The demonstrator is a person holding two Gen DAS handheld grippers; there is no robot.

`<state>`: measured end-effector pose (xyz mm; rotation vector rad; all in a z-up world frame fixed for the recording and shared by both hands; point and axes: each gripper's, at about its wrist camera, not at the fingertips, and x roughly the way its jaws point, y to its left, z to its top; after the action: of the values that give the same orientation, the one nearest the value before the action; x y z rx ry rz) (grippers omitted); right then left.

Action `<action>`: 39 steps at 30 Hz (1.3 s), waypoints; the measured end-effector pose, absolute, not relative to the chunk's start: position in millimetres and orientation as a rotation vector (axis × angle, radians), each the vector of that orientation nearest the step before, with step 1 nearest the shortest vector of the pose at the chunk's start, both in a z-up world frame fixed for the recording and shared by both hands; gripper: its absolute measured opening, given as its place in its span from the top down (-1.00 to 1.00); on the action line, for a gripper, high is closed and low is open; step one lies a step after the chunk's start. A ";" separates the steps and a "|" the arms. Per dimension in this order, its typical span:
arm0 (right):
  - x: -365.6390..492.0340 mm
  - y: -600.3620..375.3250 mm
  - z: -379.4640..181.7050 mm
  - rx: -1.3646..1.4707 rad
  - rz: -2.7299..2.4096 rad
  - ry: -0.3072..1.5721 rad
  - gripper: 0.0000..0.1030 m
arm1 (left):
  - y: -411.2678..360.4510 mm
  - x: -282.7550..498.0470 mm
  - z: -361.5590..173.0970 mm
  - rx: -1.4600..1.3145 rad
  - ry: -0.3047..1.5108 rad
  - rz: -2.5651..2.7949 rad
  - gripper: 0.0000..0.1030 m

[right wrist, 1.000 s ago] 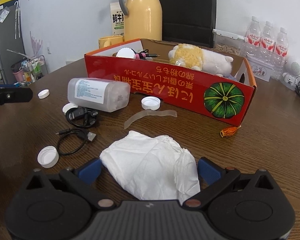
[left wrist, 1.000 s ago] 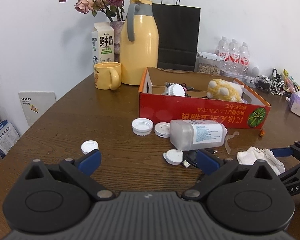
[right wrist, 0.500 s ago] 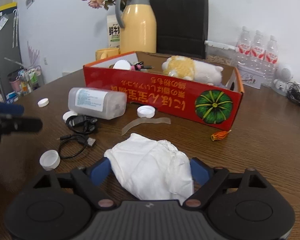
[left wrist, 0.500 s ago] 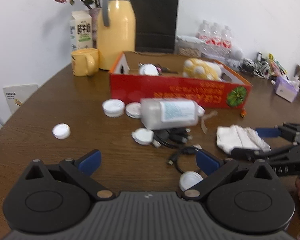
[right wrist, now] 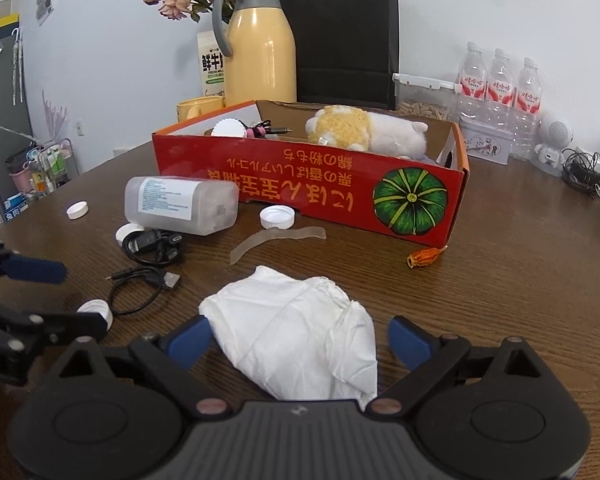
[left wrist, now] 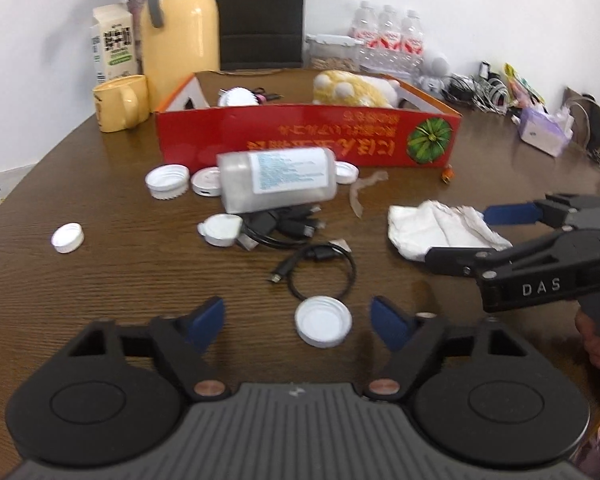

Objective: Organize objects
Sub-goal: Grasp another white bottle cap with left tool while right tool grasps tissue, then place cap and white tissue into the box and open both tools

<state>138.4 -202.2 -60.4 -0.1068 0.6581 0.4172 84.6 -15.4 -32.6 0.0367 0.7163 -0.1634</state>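
Straddling a white cap (left wrist: pixel 323 321) on the worktop (left wrist: pixel 120 280), the left claw (left wrist: pixel 298 320) has just been narrowing, yet its blue pads stand clear of the cap on both sides. Just beyond the cap lies a looped black cable (left wrist: pixel 320 270). The right claw (right wrist: pixel 298 340) is spread wide around a crumpled white tissue (right wrist: pixel 296 332), its left pad at the tissue's edge, its right pad apart. Farther back, a clear jar (right wrist: pixel 180 205) lies on its side before the red box (right wrist: pixel 320 188).
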 end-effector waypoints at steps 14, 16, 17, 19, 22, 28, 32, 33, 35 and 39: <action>136.6 -196.7 -63.5 -0.139 0.450 0.682 -0.78 | -14.2 80.4 -30.2 0.020 0.700 -0.190 0.42; 132.8 -197.5 -61.5 -0.139 0.461 0.664 -0.54 | -12.7 79.5 -30.1 0.015 0.698 -0.187 0.42; 131.8 -197.8 -61.4 -0.140 0.458 0.662 -0.52 | -11.7 79.2 -29.8 0.012 0.697 -0.187 0.42; 129.5 -198.9 -60.5 -0.137 0.456 0.656 -0.44 | -10.6 78.2 -29.0 0.009 0.692 -0.189 0.42; 125.9 -200.9 -59.0 -0.131 0.453 0.648 -0.35 | -8.8 77.0 -26.8 0.006 0.681 -0.191 0.42; 120.8 -201.5 -55.3 -0.130 0.446 0.633 -0.33 | -5.1 77.2 -21.5 0.006 0.659 -0.194 0.42; 121.0 -200.9 -48.3 -0.126 0.444 0.614 -0.32 | -3.2 79.8 -11.9 0.011 0.627 -0.189 0.42; 121.5 -200.0 -46.0 -0.126 0.445 0.607 -0.32 | -2.6 81.4 -8.0 0.013 0.615 -0.189 0.42; 123.0 -197.8 -39.9 -0.126 0.449 0.589 -0.31 | -1.7 84.7 -0.5 0.018 0.589 -0.183 0.42; 129.7 -190.8 -23.0 -0.133 0.455 0.544 -0.31 | 0.5 96.9 14.4 0.029 0.543 -0.174 0.42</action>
<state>129.7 -190.8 -23.0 -0.1328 0.5442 0.4552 96.9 0.5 14.4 0.0291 0.5429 -0.1744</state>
